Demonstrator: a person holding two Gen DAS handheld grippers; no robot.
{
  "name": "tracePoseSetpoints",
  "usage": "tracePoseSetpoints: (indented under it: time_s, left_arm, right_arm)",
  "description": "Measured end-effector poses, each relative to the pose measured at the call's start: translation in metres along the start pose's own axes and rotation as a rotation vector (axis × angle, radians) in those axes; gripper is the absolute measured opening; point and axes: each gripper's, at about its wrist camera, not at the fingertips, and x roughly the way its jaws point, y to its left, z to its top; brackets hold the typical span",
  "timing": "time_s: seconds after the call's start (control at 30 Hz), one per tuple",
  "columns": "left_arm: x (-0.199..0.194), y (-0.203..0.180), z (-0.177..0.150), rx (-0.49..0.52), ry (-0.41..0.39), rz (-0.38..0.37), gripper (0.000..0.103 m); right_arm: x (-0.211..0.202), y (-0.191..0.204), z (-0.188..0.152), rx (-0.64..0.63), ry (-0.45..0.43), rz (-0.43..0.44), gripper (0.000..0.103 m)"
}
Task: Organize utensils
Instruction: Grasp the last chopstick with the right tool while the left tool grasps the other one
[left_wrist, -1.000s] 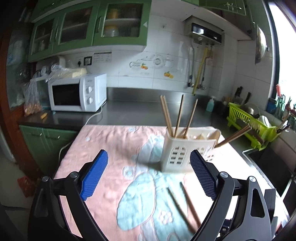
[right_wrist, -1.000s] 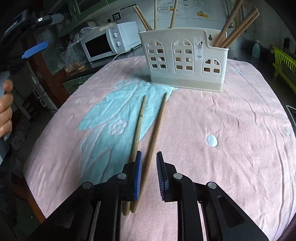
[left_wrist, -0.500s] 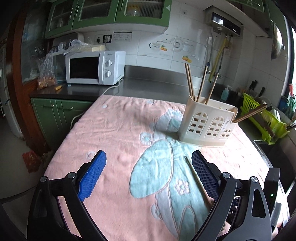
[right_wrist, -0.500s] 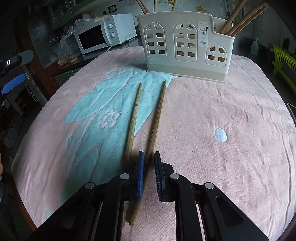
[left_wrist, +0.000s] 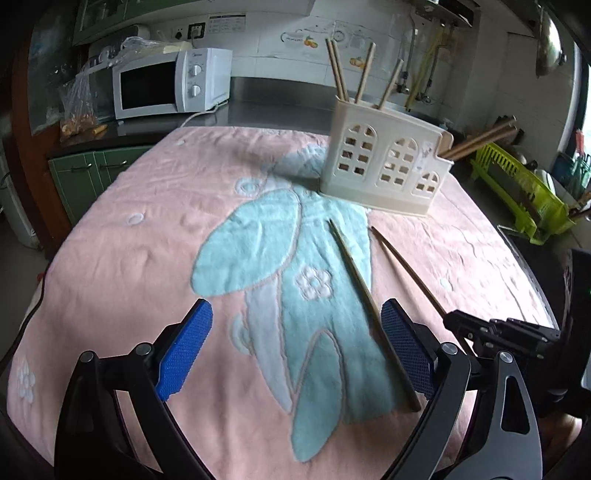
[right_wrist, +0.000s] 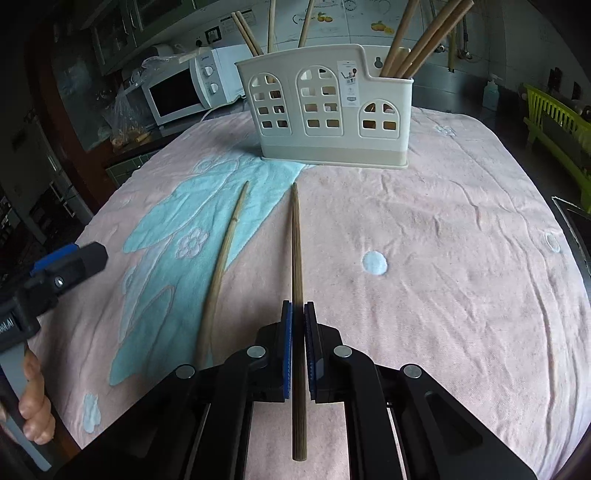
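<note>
Two wooden chopsticks lie on a pink and teal towel (right_wrist: 443, 240). My right gripper (right_wrist: 298, 314) is shut on the right chopstick (right_wrist: 296, 251), which points toward the cream utensil holder (right_wrist: 325, 118). The left chopstick (right_wrist: 225, 258) lies loose beside it. In the left wrist view my left gripper (left_wrist: 295, 343) hangs open low over the towel (left_wrist: 147, 240), its right pad beside the loose chopstick (left_wrist: 364, 295). The held chopstick (left_wrist: 406, 269) runs to the right gripper's black body at the right edge. The holder (left_wrist: 384, 170) stands at the back with several chopsticks upright in it.
A white microwave (left_wrist: 166, 85) sits on the dark counter at the back left. A lime green dish rack (left_wrist: 517, 184) stands to the right of the towel. A hand (right_wrist: 33, 398) holds the left gripper's handle at the lower left of the right wrist view.
My right gripper closed onto the right chopstick. My left gripper dropped lower and tilted down toward the towel, coming in beside the loose chopstick.
</note>
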Motion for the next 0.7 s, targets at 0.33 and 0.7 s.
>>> tracePoseSetpoints:
  time_s: [0.33, 0.7]
  left_arm:
    - [0.029, -0.049, -0.029, 0.029, 0.103, -0.035, 0.05]
    - [0.046, -0.064, -0.03, 0.034, 0.141, -0.037, 0.03]
  right_arm:
    - [-0.01, -0.021, -0.015, 0.031, -0.013, 0.042, 0.006]
    - [-0.003, -0.026, -0.018, 0.04, 0.003, 0.069, 0.006]
